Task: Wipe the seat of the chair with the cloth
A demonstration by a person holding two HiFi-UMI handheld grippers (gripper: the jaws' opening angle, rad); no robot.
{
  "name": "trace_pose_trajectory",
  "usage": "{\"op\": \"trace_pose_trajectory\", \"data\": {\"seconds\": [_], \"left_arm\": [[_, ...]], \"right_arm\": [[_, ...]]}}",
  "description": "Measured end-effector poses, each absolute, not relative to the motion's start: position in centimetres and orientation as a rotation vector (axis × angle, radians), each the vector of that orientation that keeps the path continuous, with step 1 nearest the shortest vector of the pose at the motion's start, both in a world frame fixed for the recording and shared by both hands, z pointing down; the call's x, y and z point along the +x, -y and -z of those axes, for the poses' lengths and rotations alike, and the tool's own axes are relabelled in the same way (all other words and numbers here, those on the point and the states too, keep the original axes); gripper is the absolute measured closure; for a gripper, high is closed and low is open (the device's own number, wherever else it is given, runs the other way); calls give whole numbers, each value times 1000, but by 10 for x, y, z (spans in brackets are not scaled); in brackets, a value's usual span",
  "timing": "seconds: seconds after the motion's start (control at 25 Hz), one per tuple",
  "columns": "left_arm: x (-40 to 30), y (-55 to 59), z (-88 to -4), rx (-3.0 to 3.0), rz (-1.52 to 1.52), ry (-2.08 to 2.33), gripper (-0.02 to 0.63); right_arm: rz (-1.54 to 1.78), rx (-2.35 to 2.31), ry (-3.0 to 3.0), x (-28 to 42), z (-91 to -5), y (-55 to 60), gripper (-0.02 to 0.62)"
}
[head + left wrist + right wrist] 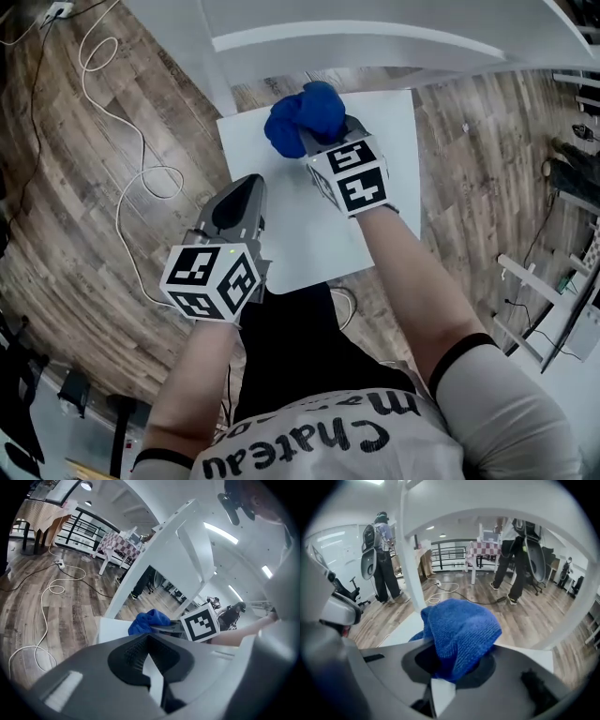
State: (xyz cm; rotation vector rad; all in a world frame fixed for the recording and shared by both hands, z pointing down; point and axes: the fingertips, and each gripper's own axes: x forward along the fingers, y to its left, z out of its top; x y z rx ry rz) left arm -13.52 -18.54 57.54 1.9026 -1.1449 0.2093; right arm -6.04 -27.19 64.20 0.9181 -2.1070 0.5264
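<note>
Well, the white chair seat [281,225] fills the middle below me, bare and unmarked, so I can't judge which part has been wiped. I reckon most of the stroke toward me is left to do. The cloth [302,117] sits at the seat's far edge, near the backrest [394,37]. It is a bright blue, nubbly knit, bunched into a thick wad rather than spread flat. My right gripper [317,142] is clamped on that wad, which bulges out past the jaws. My left gripper [246,192] hovers over the seat's left side, jaws together, carrying nothing.
</note>
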Motion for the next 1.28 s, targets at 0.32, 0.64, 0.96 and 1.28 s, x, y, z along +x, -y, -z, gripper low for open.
{"op": "trace_pose_trajectory", "data": {"seconds": [0.32, 0.64, 0.96, 1.28], "left_arm": [[-101, 193, -577, 1906, -220, 1115, 597], [-72, 203, -580, 1933, -250, 1082, 597], [-52, 195, -583, 1951, -265, 1025, 597], [-42, 172, -579, 1952, -282, 990, 597]], "right_arm": [[-602, 1086, 2030, 20, -641, 286, 523], [-591, 1152, 1981, 78, -644, 299, 523], [-548, 1184, 1912, 123, -645, 299, 523], [-505, 1200, 1820, 156, -645, 292, 523]]}}
